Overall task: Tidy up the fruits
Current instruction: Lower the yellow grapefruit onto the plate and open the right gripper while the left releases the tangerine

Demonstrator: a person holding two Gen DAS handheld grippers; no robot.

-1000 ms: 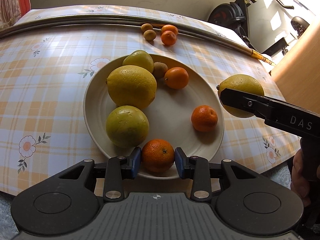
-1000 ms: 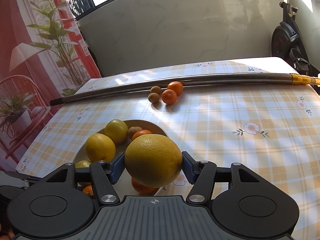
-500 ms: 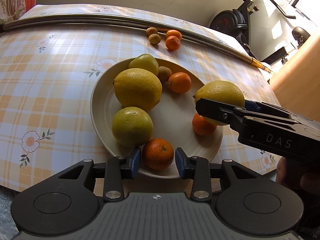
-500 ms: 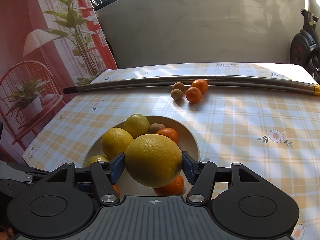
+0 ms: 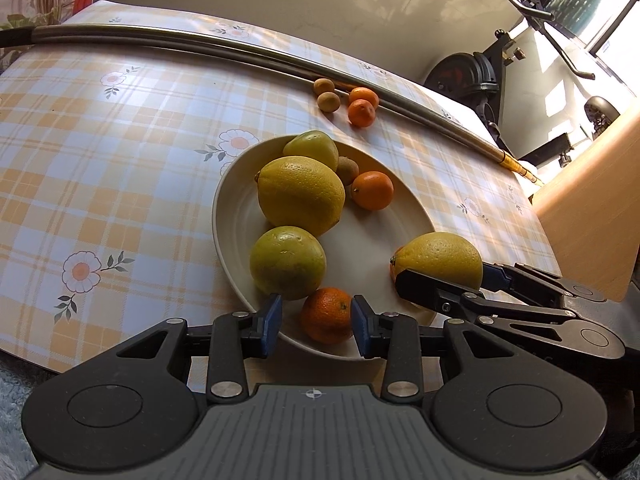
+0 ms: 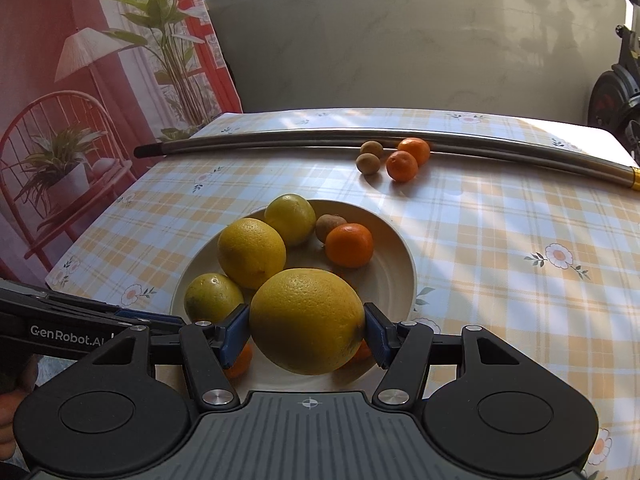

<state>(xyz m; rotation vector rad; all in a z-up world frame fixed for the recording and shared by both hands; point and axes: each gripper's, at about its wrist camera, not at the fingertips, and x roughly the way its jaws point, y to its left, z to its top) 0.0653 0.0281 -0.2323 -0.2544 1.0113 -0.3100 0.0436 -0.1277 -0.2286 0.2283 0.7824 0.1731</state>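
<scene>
A cream plate [image 5: 236, 216] [image 6: 396, 256] holds several fruits: a large yellow citrus [image 5: 300, 194] [image 6: 251, 252], a greenish one [image 5: 287, 262] [image 6: 212, 298], a yellow-green one [image 5: 312, 150] [image 6: 290, 218], a small brown fruit [image 5: 347, 170], a mandarin [image 5: 372, 191] [image 6: 349, 245] and an orange [image 5: 326, 314]. My right gripper [image 6: 306, 330] [image 5: 440, 280] is shut on a big yellow citrus [image 6: 306, 320] [image 5: 440, 254] over the plate's near right part. My left gripper [image 5: 316, 322] is open, its fingers either side of the orange at the plate's near rim.
Two mandarins [image 5: 362, 106] [image 6: 408, 158] and two small brown fruits [image 5: 326, 94] [image 6: 370, 156] lie beside a long metal pole [image 5: 200, 46] [image 6: 320, 140] at the back of the checked tablecloth. An exercise bike [image 5: 480, 76] and a wooden board [image 5: 592, 208] stand to the right.
My right gripper has carried the big yellow citrus leftward from beside the plate to over the plate's right part and lower. My left gripper stays open around the orange.
</scene>
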